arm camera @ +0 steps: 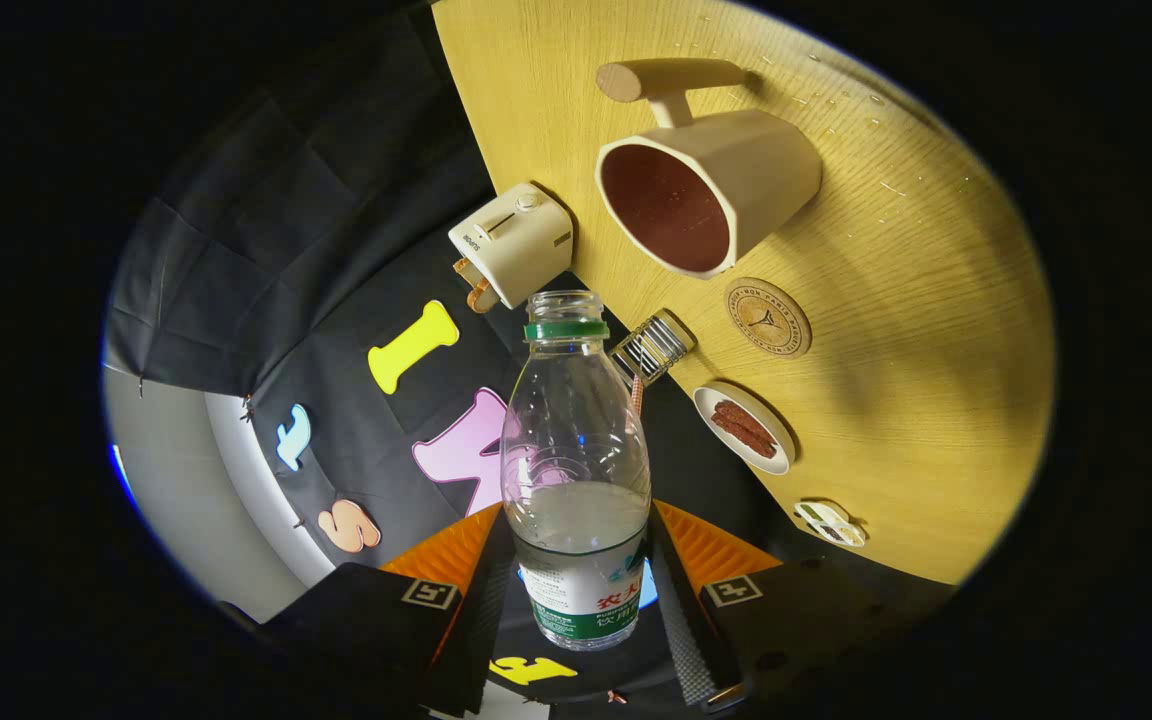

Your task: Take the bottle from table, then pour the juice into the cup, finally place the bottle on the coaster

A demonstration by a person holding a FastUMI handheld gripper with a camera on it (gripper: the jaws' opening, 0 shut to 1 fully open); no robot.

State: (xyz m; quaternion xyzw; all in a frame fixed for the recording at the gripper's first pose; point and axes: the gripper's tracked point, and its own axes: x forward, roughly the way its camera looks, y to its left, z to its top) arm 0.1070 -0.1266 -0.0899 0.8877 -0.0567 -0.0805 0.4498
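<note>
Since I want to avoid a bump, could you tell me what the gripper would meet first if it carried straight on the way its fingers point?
The gripper, shut on the bottle, points at the booth's black wall. Nothing else seems to lie in that line, though depth is unclear.

Fisheye on tool (576,600), tilted, close above table (936,330)

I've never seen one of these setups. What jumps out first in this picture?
First, the clear bottle, uncapped and partly filled, clamped between the gripper's two fingers. Beyond its mouth on the wooden table stands a big cream cup with a dark red inside and a long handle. A round coaster lies beside the cup, and a small plate of brown food sits nearer the fingers.
</note>
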